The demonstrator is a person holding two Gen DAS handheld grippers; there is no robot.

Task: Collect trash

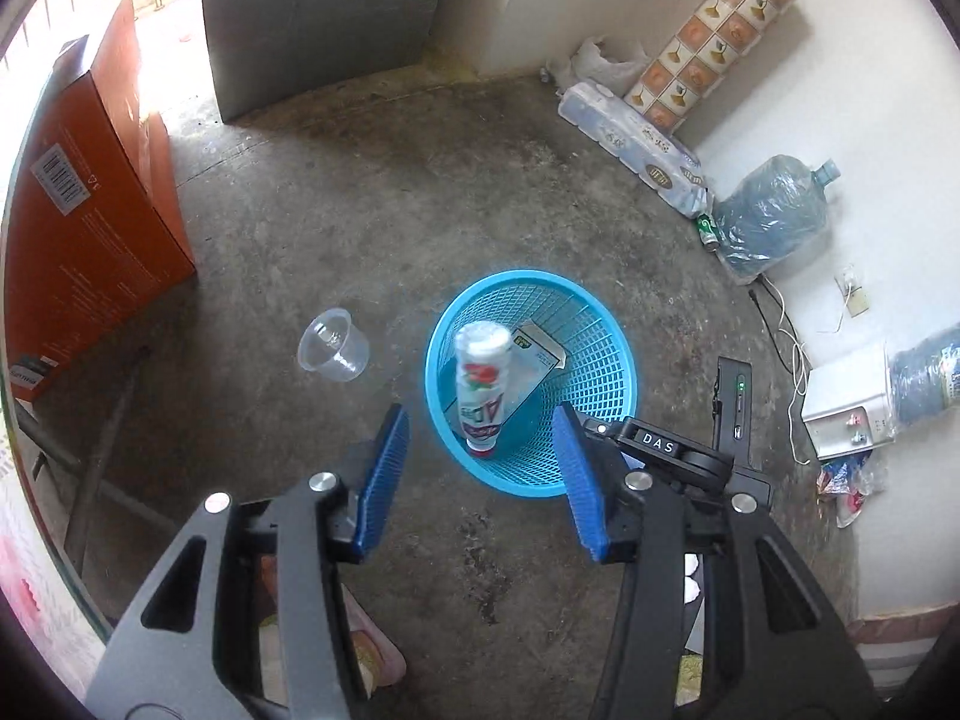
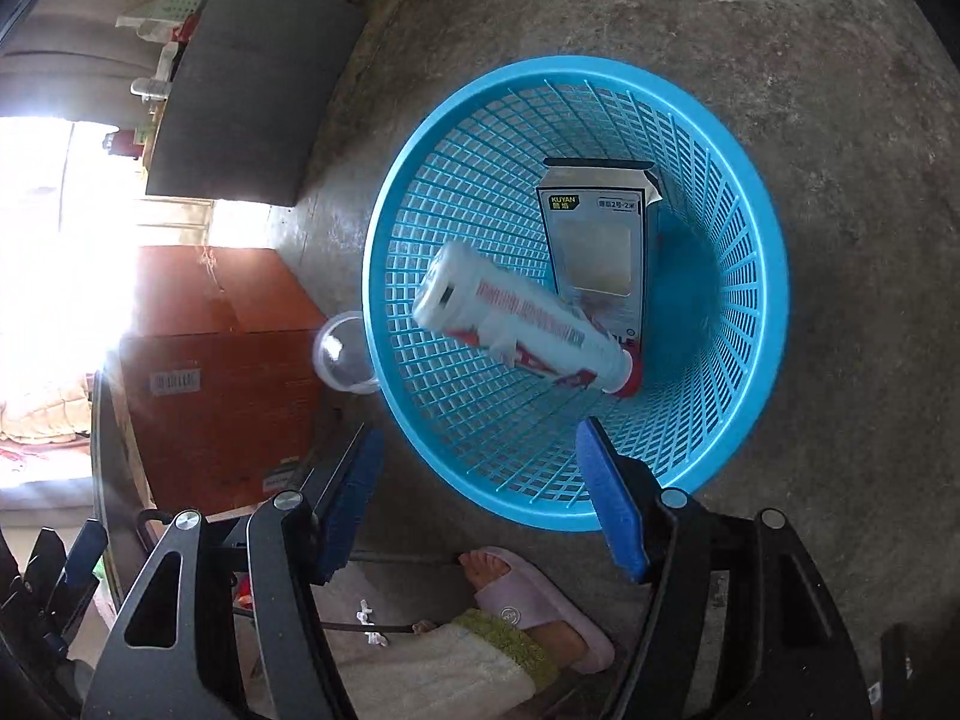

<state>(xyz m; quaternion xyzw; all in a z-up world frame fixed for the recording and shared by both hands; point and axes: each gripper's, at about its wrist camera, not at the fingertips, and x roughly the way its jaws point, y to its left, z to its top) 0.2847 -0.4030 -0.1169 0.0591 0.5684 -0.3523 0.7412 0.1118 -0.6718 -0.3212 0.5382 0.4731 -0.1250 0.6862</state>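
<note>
Only the left view shows the clear plastic cup [image 1: 333, 345] whole on the floor beside the blue basket [image 1: 606, 360]; the right view reveals a slippered foot [image 2: 528, 606]. Both tools, left [image 1: 483, 474] and right [image 2: 480, 498], tilt down over the basket, jaws apart, empty. Inside lie a white bottle [image 2: 516, 324] and a "KUYAN" box [image 2: 594, 240].

Ahead of the tongs: one blue basket [image 2: 750, 276] holding one bottle [image 2: 528, 324] and one carton [image 2: 594, 240]. One clear cup [image 1: 333, 345] lies left of them. Two water jugs [image 1: 774, 216], perhaps, far right.
</note>
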